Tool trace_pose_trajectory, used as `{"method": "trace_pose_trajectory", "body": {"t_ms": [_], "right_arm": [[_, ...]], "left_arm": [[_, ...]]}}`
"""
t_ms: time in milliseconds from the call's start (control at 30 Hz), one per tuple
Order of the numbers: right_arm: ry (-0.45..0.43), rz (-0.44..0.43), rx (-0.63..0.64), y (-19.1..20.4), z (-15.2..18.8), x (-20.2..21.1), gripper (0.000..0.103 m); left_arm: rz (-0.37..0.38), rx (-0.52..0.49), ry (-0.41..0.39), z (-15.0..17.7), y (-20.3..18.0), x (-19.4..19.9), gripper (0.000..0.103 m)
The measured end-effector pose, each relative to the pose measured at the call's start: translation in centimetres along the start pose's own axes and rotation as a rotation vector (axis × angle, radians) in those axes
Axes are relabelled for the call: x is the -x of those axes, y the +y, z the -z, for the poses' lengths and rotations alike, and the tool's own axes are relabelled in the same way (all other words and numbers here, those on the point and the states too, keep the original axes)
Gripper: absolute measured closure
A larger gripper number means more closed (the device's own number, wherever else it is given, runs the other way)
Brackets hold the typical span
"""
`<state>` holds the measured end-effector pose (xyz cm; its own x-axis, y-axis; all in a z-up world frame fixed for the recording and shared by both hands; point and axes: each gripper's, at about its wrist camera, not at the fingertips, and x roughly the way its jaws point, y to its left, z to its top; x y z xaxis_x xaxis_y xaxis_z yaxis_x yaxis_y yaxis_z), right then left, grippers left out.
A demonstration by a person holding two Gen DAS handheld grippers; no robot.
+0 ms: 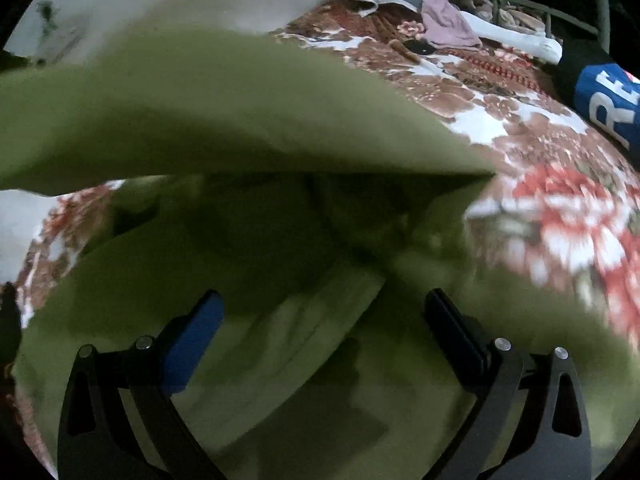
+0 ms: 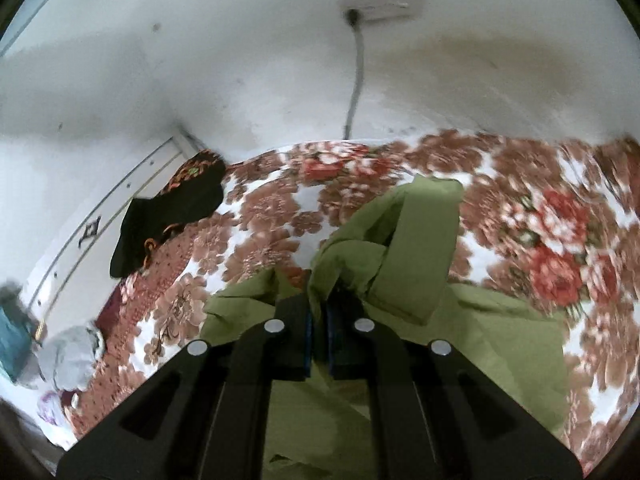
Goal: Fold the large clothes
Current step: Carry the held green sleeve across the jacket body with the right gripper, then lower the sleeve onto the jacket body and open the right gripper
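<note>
An olive-green garment (image 1: 224, 120) lies on a bed with a floral cover (image 1: 540, 200). In the left wrist view one large flap of it hangs lifted across the upper half, with more of the cloth spread below. My left gripper (image 1: 324, 312) hovers over that lower cloth, jaws wide apart and nothing between them. In the right wrist view my right gripper (image 2: 319, 312) is shut on a bunched fold of the green garment (image 2: 404, 248), which rises crumpled beyond the fingertips. More green cloth spreads beneath the gripper.
A pink cloth (image 1: 444, 20) and a white item (image 1: 516, 38) lie at the far end of the bed, next to a black and blue object (image 1: 604, 96). A black patterned garment (image 2: 172, 216) rests by the wall (image 2: 240, 60). Grey and teal bundles (image 2: 68, 356) sit at the left.
</note>
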<state>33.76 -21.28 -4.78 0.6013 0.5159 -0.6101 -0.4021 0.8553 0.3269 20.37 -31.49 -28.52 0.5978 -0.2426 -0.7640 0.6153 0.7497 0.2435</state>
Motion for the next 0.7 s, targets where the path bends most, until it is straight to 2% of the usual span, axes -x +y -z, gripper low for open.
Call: {"method": "trace_pose_trajectory", "body": {"t_ms": [133, 200, 300, 367, 467, 600, 700], "right_arm": [[0.035, -0.056, 0.009, 3.3, 1.1, -2.9, 0.098], [0.068, -0.085, 0.012, 4.9, 1.9, -4.4, 0.098], [0.129, -0.103, 0.051, 7.6, 3.5, -6.9, 0.097], [0.182, -0.101, 0.092, 9.1, 4.6, -8.7, 0.097], [0.25, -0.099, 0.152, 11.0, 6.6, -11.5, 0.097], [0.326, -0.068, 0.23, 13.4, 10.2, -15.2, 0.097], [0.335, -0.015, 0.306, 15.2, 12.6, -17.1, 0.097]], "left_arm": [[-0.037, -0.03, 0.075, 4.9, 3.1, 3.4, 0.005], [-0.067, -0.004, 0.07, 7.3, 4.9, 5.7, 0.005], [-0.13, -0.022, 0.094, 11.1, 7.1, 9.1, 0.005], [-0.144, -0.017, 0.161, 14.4, 9.0, 11.0, 0.005], [-0.148, 0.063, 0.211, 18.1, 11.9, 14.0, 0.005], [-0.2, 0.177, 0.24, 22.1, 15.8, 17.8, 0.005], [-0.244, 0.271, 0.285, 25.0, 18.6, 19.0, 0.005]]}}
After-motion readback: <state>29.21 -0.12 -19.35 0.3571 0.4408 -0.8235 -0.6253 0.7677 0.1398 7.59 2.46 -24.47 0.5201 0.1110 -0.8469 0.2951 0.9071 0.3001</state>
